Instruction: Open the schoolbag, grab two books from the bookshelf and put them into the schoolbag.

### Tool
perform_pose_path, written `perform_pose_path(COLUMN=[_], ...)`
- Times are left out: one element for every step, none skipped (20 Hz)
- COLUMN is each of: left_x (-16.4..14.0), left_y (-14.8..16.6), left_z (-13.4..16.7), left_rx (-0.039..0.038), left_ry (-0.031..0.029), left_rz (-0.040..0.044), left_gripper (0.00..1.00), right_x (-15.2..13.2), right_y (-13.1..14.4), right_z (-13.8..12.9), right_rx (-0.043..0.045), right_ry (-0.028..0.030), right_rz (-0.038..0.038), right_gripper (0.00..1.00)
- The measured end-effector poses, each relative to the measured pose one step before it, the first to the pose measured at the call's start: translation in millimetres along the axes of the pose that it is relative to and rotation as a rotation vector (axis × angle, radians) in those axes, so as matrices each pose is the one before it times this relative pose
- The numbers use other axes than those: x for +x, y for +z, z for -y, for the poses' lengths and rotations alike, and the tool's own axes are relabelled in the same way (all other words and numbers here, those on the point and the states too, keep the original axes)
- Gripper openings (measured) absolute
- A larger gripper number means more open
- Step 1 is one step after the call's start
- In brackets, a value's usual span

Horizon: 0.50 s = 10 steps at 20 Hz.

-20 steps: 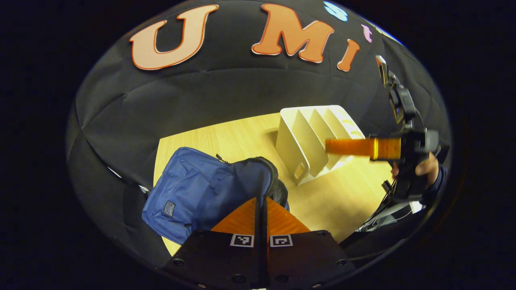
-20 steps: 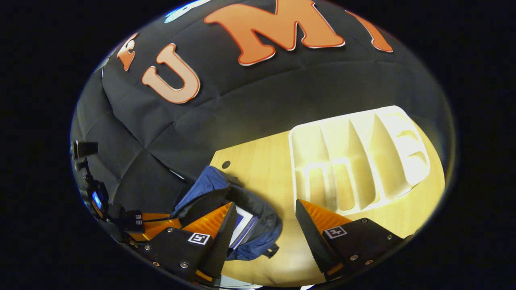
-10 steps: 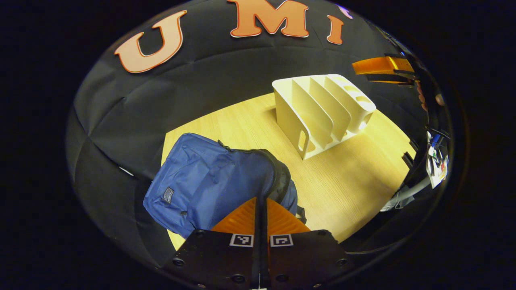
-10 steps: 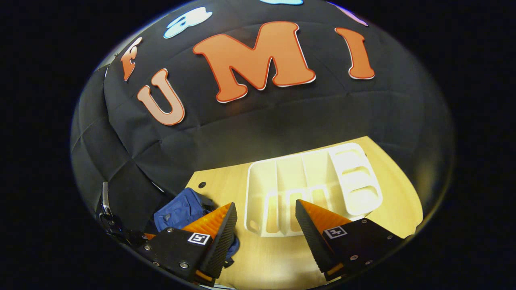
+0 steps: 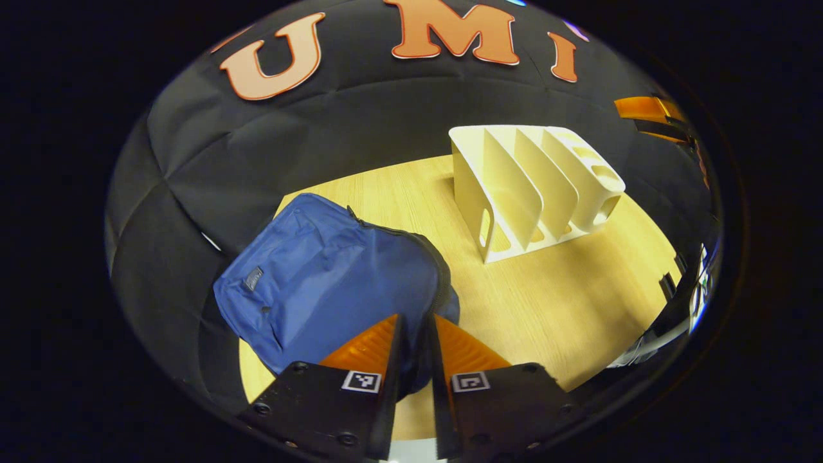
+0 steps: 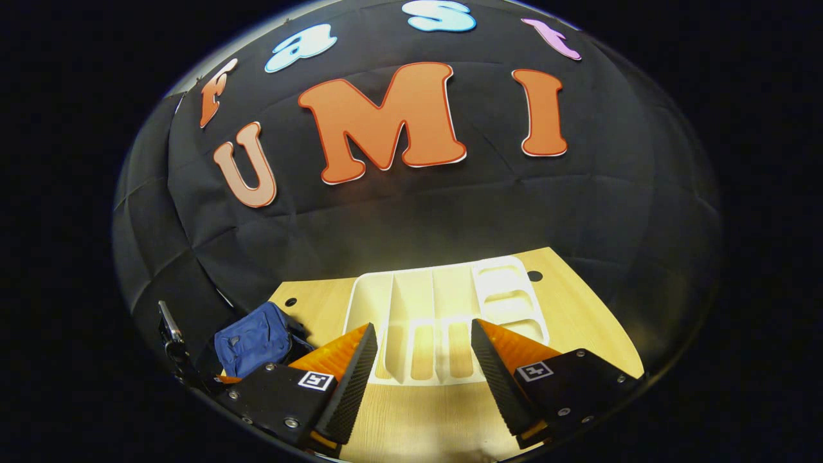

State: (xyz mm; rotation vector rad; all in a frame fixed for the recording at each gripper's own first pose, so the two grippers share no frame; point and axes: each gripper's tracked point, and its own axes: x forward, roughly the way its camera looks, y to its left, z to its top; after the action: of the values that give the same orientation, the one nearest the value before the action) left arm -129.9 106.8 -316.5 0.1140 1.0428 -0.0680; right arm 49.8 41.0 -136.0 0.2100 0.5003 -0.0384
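Wooden bench point(image 5: 566, 302) carries the blue schoolbag point(image 5: 328, 276) left of the bookshelf point(image 5: 533, 183), slots bare; left tool point(image 5: 415, 347), clenched earlier, now slightly parted beside that schoolbag; right tool point(image 6: 421, 354) spread

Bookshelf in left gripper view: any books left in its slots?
No. The white bookshelf stands on the table with every slot between its dividers bare.
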Motion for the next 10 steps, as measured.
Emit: perform_pose_path(left_x=[-0.98, -1.14, -1.48, -2.55, -3.26, -4.20, -5.46, -3.74, 0.32, -0.77], left_y=[-1.15, 5.08, 4.97, 12.11, 14.50, 17.56, 19.57, 19.68, 15.11, 12.95], left_z=[3.44, 2.46, 3.58, 1.84, 3.61, 4.46, 6.64, 10.36, 8.43, 4.94], left_rx=[-0.00899, -0.00237, -0.00571, -0.01049, -0.01233, -0.01047, -0.00478, -0.00162, 0.01072, 0.00635], left_ry=[0.00679, 0.01160, 0.00718, 0.01728, 0.00301, 0.00178, -0.00344, -0.01364, -0.00376, -0.00122], left_rz=[0.01324, 0.01652, 0.02207, 0.04164, 0.04746, 0.05309, 0.05520, 0.04688, 0.03444, 0.02939], left_gripper=[0.44, 0.49, 0.51, 0.51, 0.60, 0.57, 0.57, 0.61, 0.84, 0.86], right_x=[-2.33, -1.89, -2.03, -1.70, -4.49, -3.34, -4.60, -4.67, -3.55, -1.94], right_y=[0.74, 0.24, 0.44, 0.51, -2.20, 0.57, 1.61, 4.68, 6.46, 7.41], right_z=[4.68, 5.67, 3.19, 1.85, -2.57, 4.41, 3.55, 0.34, 0.89, 0.15], right_rx=[0.00494, 0.00332, 0.00039, -0.00199, -0.01475, -0.02667, -0.02029, -0.00652, 0.00242, 0.00198], right_ry=[-0.00220, -0.00685, -0.00008, 0.00663, 0.02273, -0.01351, -0.00603, 0.00329, -0.00408, -0.00064], right_rz=[0.00620, 0.00782, 0.00888, 0.00872, 0.01197, 0.02241, 0.02223, 0.02306, 0.02622, 0.02556], right_gripper=[0.88, 0.87, 0.88, 0.88, 0.88, 0.88, 0.88, 0.89, 0.88, 0.88])
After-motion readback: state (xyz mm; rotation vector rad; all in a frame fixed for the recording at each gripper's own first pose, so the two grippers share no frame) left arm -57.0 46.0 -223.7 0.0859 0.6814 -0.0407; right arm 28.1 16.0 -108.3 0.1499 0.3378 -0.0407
